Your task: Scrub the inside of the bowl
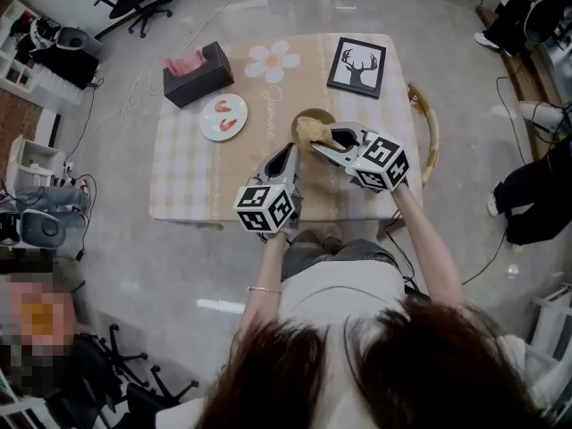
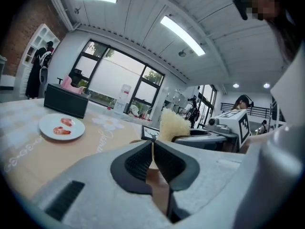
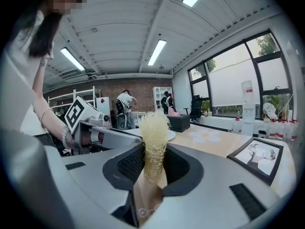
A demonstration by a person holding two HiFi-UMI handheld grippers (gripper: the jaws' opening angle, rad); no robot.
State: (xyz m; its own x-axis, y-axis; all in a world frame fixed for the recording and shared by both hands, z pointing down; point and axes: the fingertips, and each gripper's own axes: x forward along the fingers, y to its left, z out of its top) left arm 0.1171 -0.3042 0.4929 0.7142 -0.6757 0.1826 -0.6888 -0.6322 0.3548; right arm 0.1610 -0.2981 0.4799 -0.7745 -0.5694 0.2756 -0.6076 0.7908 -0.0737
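A small brown bowl (image 1: pixel 310 115) sits near the middle of the table, half hidden by a pale straw-coloured loofah scrubber (image 1: pixel 310 132). My right gripper (image 1: pixel 318 141) is shut on the scrubber, whose tuft (image 3: pixel 155 128) sticks up between the dark pads, over the bowl. My left gripper (image 1: pixel 290 152) reaches the bowl's near-left side. Its pads (image 2: pixel 138 161) are almost together on a thin pale edge that looks like the bowl's rim. From the left gripper view the scrubber (image 2: pixel 172 125) and the right gripper (image 2: pixel 209 136) are just ahead.
On the checked tablecloth (image 1: pixel 183 181) stand a black tissue box (image 1: pixel 198 72) at the far left, a white plate of shrimp (image 1: pixel 222 116) and a framed deer picture (image 1: pixel 356 67) at the far right. A wooden chair (image 1: pixel 429 128) stands at the table's right edge.
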